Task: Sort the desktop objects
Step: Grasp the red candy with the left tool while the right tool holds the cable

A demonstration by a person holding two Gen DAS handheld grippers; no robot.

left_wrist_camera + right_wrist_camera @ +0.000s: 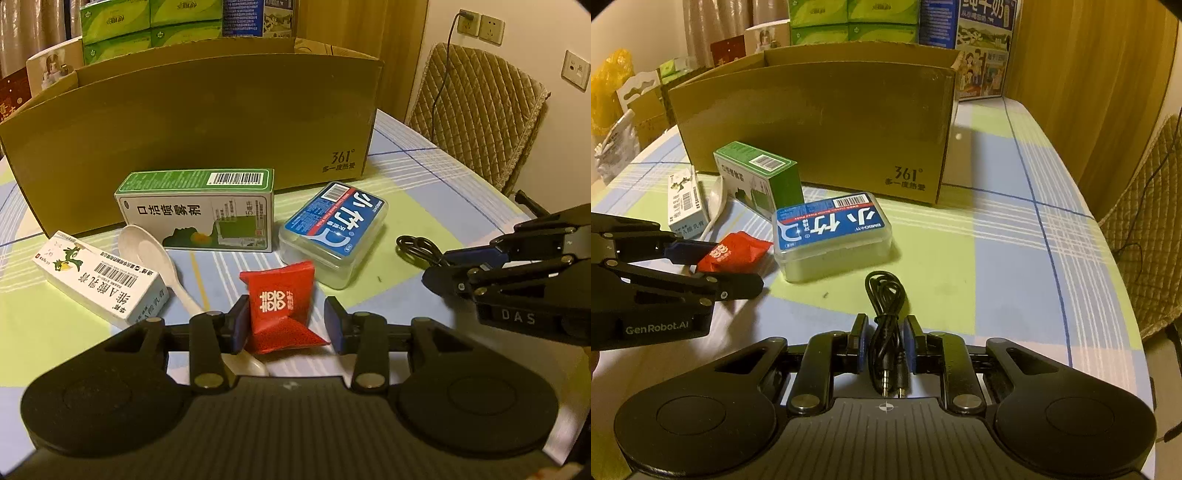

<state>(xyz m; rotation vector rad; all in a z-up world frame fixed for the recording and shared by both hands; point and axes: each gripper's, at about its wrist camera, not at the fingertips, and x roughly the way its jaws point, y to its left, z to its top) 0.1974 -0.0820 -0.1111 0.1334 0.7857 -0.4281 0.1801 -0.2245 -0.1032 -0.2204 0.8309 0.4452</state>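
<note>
L gripper (286, 323) round red packet (280, 302) (open)

Each handheld unit is matte black plastic with a ribbed centre plate, two round side discs, silver pivot screws and blue-padded fingers. The left gripper (286, 321) bears pale "GenRobot.AI" lettering on its side; the right gripper (884, 345) bears "DAS".

We read "361°" low on the cardboard box (908, 173) near frame centre, "GenRobot.AI" on the left gripper (733, 267) at lower left, "DAS" on the right gripper (439, 266) at right, "口洁喷雾剂" on the green-and-white carton (195, 214), and "BMBO" on the blue-labelled plastic case (831, 229).
</note>
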